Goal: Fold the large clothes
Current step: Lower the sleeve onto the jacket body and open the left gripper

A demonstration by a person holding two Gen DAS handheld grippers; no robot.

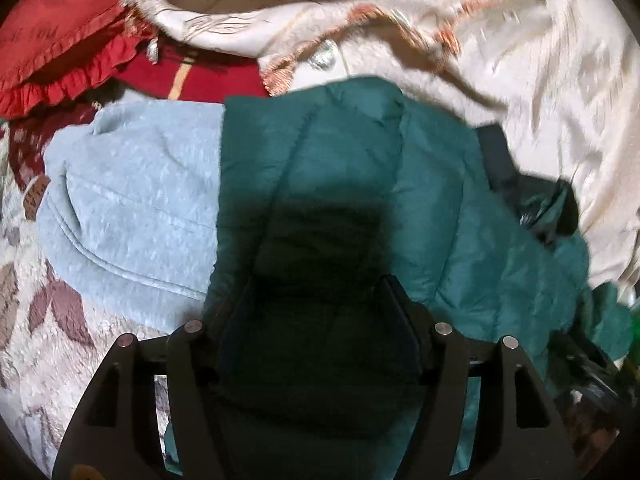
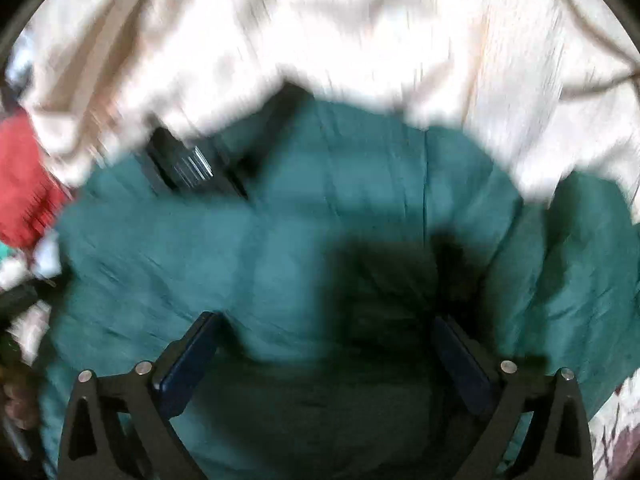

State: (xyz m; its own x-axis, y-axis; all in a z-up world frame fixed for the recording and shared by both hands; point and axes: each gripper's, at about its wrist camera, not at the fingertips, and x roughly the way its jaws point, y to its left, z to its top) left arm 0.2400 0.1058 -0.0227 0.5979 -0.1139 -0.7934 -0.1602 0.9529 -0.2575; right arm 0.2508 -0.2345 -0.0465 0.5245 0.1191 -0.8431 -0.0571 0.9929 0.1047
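- Two grippers are in view, one per wrist camera, both tilted down over a heap of textiles.
- One surface carries everything: a pale bedspread (image 1: 44,344) with a brownish leaf pattern, seen at the lower left of the left wrist view and at the lower right corner of the right wrist view. Nothing of the room beyond it shows.
- One teal garment (image 1: 320,168), quilted-looking, lies spread across the middle of the heap; it fills most of the right wrist view.
- One light blue fleece (image 1: 132,208) lies beside the teal garment, its edge tucked under it.
- One cream blanket (image 1: 500,64) with an orange fringe is bunched behind both.
- One red ruffled cushion (image 1: 60,40) sits at the far left, behind the fleece.
- One dark object (image 2: 180,160) rests at the teal garment's far edge; blur hides what it is.
- Left gripper (image 1: 316,308): jaws partly spread over the teal garment, its cloth in shadow between them; the pads do not press on it.
- Right gripper (image 2: 328,340): jaws spread wide above the teal garment, clamping nothing.
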